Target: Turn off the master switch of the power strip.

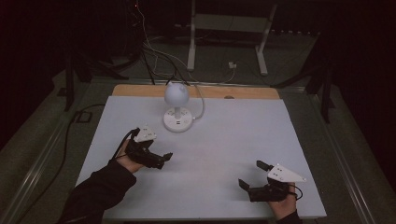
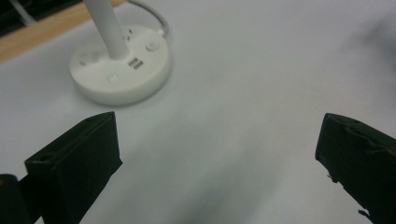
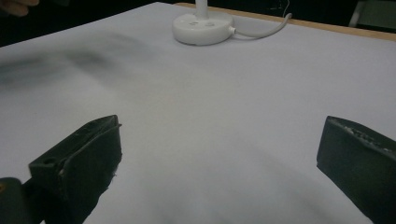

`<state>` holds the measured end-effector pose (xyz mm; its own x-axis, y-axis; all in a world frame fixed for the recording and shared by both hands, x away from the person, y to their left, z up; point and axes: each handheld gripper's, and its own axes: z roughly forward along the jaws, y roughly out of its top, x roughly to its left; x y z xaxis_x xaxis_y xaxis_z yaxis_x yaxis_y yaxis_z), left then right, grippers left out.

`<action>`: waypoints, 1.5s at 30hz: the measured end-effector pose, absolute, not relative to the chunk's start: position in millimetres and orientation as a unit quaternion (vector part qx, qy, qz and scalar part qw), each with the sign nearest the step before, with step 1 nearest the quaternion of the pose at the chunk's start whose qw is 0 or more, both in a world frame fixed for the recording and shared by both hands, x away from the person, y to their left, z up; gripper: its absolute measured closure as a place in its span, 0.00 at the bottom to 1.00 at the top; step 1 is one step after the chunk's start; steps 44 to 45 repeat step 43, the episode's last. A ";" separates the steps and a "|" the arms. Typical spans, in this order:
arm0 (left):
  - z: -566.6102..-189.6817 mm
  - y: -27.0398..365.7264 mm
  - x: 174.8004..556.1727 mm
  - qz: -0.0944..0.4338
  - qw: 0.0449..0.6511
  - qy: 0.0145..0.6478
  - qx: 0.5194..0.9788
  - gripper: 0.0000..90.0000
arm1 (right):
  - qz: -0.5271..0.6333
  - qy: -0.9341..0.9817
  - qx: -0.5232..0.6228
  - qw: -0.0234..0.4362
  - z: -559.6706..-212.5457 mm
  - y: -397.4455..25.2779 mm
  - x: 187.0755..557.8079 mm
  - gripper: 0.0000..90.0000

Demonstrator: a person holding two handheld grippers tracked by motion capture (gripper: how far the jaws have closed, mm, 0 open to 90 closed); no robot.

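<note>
Both claws stand spread and empty—the left claw [image 1: 164,158] angled toward the white desk lamp [image 1: 177,106] at the worktop's far edge, likely lining up on its round base [image 2: 120,70], the right claw [image 1: 248,176] idle by the near-right corner.

Black grippers [image 1: 166,156] with grey three-cornered plates, black cables, dark sleeve [image 1: 100,191].

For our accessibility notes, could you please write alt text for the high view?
A white desk lamp stands at the far middle of a white table; nearer, the left tongs and right tongs sit open, holding nothing.
</note>
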<state>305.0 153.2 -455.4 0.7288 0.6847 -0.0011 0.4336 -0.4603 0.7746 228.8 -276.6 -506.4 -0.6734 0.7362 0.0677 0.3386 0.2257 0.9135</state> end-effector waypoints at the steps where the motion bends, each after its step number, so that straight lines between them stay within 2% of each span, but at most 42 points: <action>1: -457.6 155.8 302.7 0.157 0.396 0.334 0.841 0.00 | 0.511 0.758 0.354 0.194 -506.4 -276.6 228.8 0.00; 16: -495.8 179.4 263.1 0.160 0.375 0.332 0.851 0.00 | 0.510 0.761 0.351 0.195 -506.2 -275.1 228.1 0.00; 31: -517.4 214.3 230.0 0.123 0.387 0.360 0.840 0.01 | 0.507 0.763 0.353 0.191 -508.0 -274.9 229.2 0.00; 45: -518.5 213.0 230.6 0.125 0.393 0.354 0.839 0.01 | 0.507 0.763 0.351 0.194 -507.2 -275.7 228.5 0.00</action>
